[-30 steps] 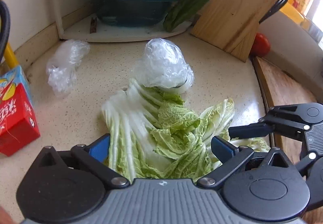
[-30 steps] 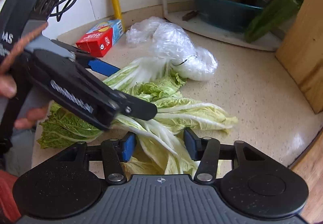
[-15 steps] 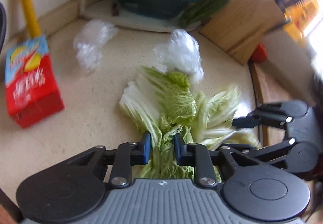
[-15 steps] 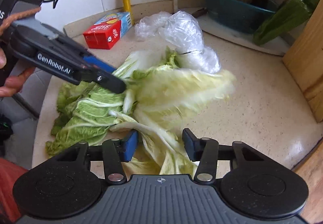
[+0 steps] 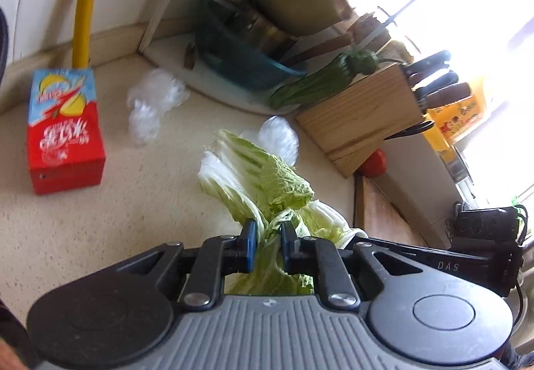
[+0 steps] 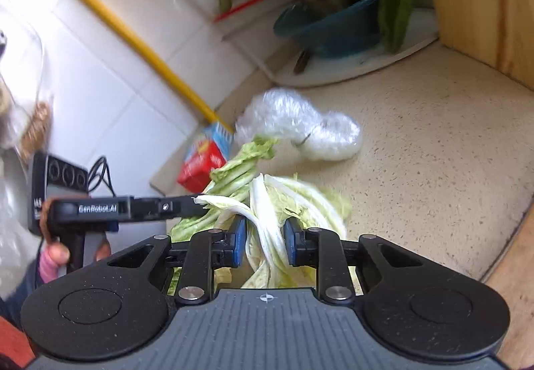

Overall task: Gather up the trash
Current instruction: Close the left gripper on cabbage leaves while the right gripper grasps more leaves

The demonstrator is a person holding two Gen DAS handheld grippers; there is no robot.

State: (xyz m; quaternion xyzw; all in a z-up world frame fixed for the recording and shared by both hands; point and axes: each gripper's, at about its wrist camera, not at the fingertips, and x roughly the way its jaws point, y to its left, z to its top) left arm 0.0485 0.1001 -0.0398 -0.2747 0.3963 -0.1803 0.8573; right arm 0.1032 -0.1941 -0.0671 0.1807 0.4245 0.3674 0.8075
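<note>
My left gripper (image 5: 267,238) is shut on a bunch of cabbage leaves (image 5: 263,176) and holds them lifted off the beige counter (image 5: 116,219). My right gripper (image 6: 264,241) is shut on more cabbage leaves (image 6: 267,203), their white ribs between its blue pads. The left gripper's arm (image 6: 133,208) reaches into the same leaves from the left in the right wrist view. Two crumpled clear plastic bags lie on the counter: one (image 5: 153,103) near the back left, one (image 6: 307,126) just behind the leaves. A red and blue carton (image 5: 63,133) lies at the left.
A corner rack holds a teal basin (image 5: 247,66) with pots and a green bowl. A wooden knife block (image 5: 363,116) stands at the right with a tomato (image 5: 375,163) beside it. A yellow pipe (image 5: 83,2) runs up the tiled wall. A wooden board (image 5: 383,216) borders the counter's right edge.
Both grippers closed on the cabbage leaves and lifted them off the counter. Both cameras tilted and pulled back; the leaves now hang bunched between the pads.
</note>
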